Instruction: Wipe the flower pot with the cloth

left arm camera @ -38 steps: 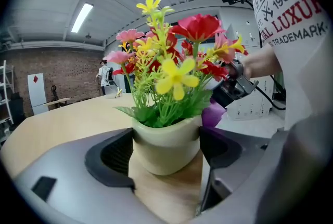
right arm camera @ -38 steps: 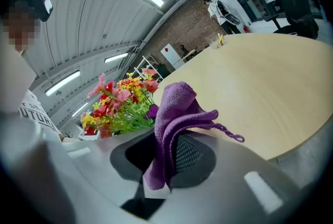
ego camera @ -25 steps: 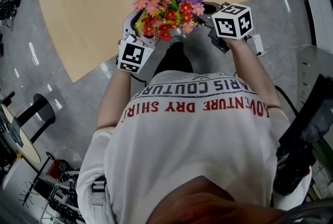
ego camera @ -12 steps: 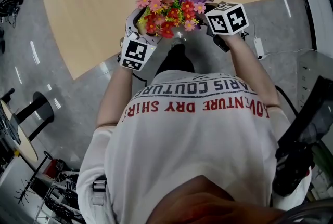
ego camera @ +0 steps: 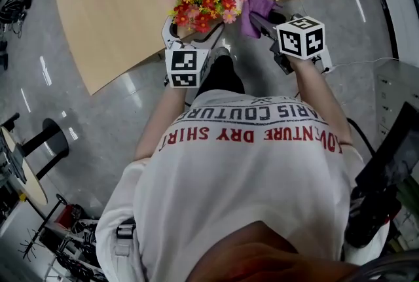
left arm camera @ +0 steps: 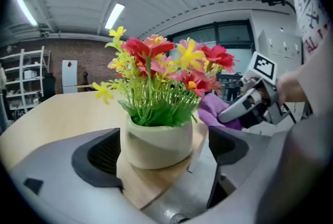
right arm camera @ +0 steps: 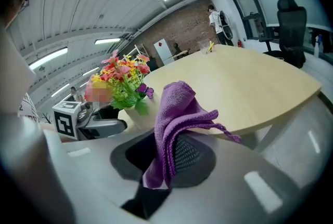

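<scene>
Right tongs (right arm camera: 166,163) clamp purple cloth (right arm camera: 176,108); flower pot (right arm camera: 133,118) on table (right arm camera: 250,88) beyond, left

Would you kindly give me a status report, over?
Left gripper just opened, flower pot between jaws. Right gripper shut on cloth, off the pot. Nothing blocking.

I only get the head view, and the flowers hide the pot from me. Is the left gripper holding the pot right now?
Observer: No. The left gripper view shows the left gripper with its jaws wide apart on either side of the white flower pot, pads clear of it. They have just been opening.
Operator: Is the pot standing on something?
Observer: Yes, it stands upright on the wooden table, near the edge.
Operator: And the cloth?
Observer: The right gripper view shows the purple cloth pinched between the shut jaws of the right gripper, apart from the pot.
</scene>
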Demonstrator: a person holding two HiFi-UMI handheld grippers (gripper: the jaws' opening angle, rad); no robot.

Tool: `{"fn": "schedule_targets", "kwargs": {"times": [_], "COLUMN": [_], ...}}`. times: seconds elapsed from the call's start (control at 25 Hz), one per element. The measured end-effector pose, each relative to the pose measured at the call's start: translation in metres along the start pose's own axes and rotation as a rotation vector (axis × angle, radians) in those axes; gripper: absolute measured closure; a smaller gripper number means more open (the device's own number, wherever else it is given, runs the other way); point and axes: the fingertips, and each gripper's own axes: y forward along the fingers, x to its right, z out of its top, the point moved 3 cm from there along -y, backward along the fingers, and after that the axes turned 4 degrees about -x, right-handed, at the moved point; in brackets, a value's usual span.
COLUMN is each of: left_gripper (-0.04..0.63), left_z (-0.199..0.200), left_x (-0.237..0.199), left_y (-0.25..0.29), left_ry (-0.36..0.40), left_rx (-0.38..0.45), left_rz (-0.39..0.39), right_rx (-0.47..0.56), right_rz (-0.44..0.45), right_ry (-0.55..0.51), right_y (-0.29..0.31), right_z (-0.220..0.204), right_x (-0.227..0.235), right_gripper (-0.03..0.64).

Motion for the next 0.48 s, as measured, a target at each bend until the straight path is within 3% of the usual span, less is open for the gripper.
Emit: {"fn": "schedule_targets", "kwargs": {"times": [0.24,0.48], "left_gripper": [0.071,0.071], "left_z": [0.002,0.005], "left_x": [0.009,0.01], "left_y": [0.01,0.02], "left_ry": [-0.059,-0.104], "left_rx": [-0.022,0.018], "left_rz": [0.222,0.348], "right_rx": [0.022,0.037], "right_rz": [-0.029,-0.068], "right_ry": [0.03,0.097], "right_y": [-0.033,-0.054], "right_z": [-0.034,-0.063], "right_x": [-0.008,0.003], "right_gripper": [0.571,0.571]}}
